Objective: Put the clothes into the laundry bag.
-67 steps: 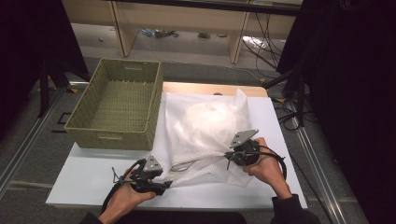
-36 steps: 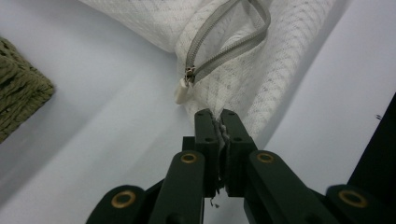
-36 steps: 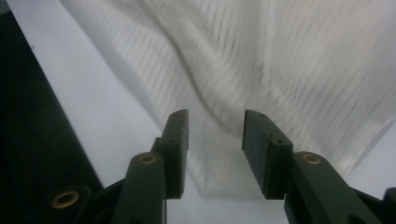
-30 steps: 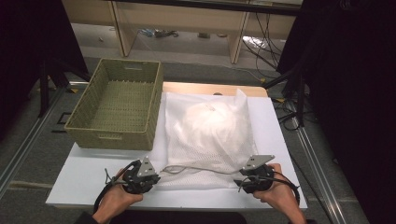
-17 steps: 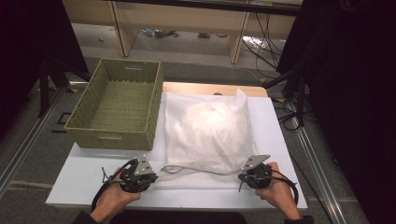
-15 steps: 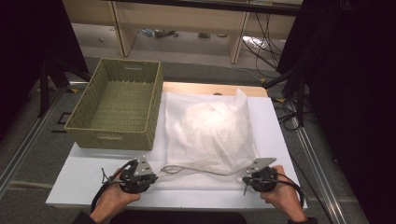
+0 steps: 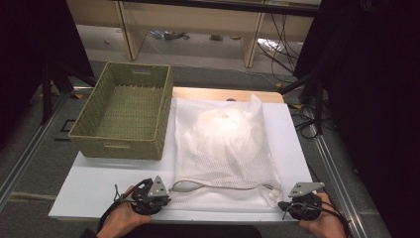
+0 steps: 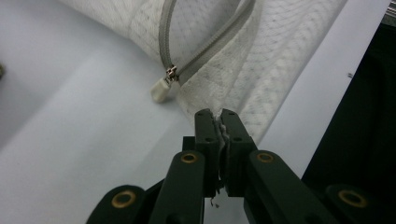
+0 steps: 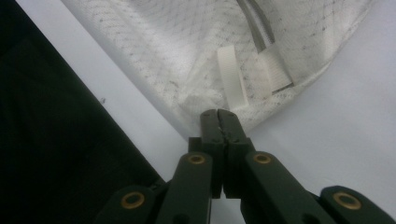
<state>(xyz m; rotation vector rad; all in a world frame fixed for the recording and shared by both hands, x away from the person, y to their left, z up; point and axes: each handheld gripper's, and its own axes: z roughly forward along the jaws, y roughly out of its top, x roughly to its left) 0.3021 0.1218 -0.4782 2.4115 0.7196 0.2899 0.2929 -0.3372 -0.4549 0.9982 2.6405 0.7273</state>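
Observation:
A white mesh laundry bag (image 7: 223, 148) with a pale bundle inside lies flat on the white table (image 7: 99, 183). Its grey zipper (image 7: 223, 187) runs along the near edge, and the white zipper pull (image 8: 161, 88) rests at the left end. My left gripper (image 7: 166, 192) is at the bag's near left corner, shut on the mesh seam (image 8: 219, 122). At the near right corner is my right gripper (image 7: 283, 204), whose jaws are shut at the puckered mesh edge (image 9: 198, 101) beside two white fabric tabs (image 9: 231, 77).
An empty green woven basket (image 7: 119, 147) stands at the table's far left, touching the bag's left side. The table's near edge runs just behind both grippers, with dark floor below. Shelving and cables lie beyond the far edge.
Both grippers drew back toward the near edge and apart. The bunched bag mouth is now spread flat, and the right gripper has gone farther right and nearer.

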